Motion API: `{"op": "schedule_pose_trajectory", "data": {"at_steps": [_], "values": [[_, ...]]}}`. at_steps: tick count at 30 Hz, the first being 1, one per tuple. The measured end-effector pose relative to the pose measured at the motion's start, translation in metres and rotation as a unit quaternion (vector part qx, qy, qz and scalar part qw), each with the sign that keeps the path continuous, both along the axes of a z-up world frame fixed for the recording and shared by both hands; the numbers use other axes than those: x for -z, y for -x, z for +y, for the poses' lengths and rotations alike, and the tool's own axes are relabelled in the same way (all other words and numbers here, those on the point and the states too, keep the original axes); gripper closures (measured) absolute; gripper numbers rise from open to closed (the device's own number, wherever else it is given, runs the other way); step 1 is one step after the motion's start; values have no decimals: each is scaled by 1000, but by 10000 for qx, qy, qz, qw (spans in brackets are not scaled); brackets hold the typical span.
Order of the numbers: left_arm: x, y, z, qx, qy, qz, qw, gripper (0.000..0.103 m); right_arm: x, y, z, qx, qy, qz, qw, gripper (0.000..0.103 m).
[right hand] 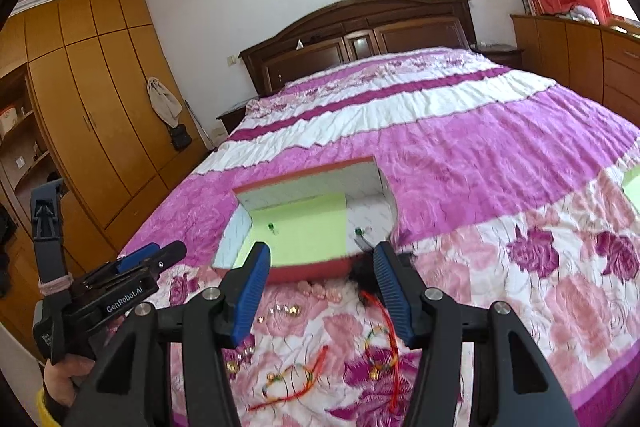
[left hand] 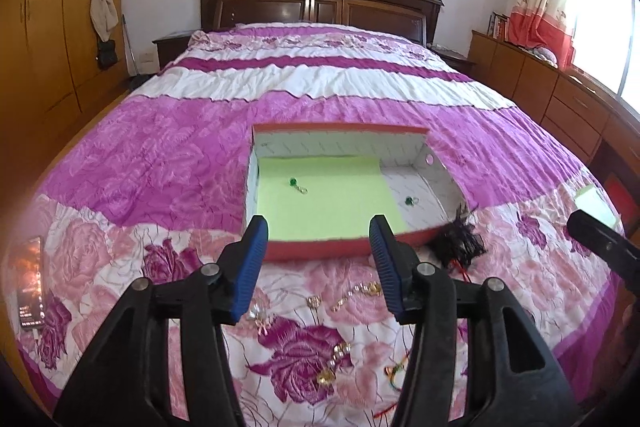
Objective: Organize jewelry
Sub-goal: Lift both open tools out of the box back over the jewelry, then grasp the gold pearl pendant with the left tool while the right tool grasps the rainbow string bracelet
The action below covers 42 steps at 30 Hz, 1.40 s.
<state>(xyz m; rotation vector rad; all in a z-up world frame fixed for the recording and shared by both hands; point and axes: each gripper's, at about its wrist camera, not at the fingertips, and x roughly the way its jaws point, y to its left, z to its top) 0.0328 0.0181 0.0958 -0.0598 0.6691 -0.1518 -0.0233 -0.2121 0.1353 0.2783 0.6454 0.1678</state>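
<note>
While two green earrings sit in the box, most jewelry remains on the near bed — both hand-held grippers open, empty.

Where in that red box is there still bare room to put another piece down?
Inside the red box, most of the green sheet is bare: only one green-bead piece lies on it, toward its left. The white strip along the right wall holds a second green-bead piece. The crowded part is the bedspread in front of the box, around the gold jewelry and black feathery piece.
</note>
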Motion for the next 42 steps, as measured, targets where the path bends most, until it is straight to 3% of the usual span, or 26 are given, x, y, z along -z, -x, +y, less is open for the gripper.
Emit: {"op": "schedule_pose_trajectory", "data": {"at_steps": [12, 28, 38, 42], "values": [[45, 10, -7, 208, -116, 639, 9977, 58, 53, 13, -7, -13, 222, 743, 9970, 46], [104, 12, -14, 485, -140, 1523, 9870, 58, 122, -12, -13, 45, 591, 1803, 9818, 46], [129, 15, -9, 572, 14, 1841, 9812, 58, 140, -22, -9, -24, 779, 2013, 9764, 50], [136, 18, -7, 605, 128, 1859, 9806, 51, 144, -23, -10, -17, 744, 2036, 9762, 53]]}}
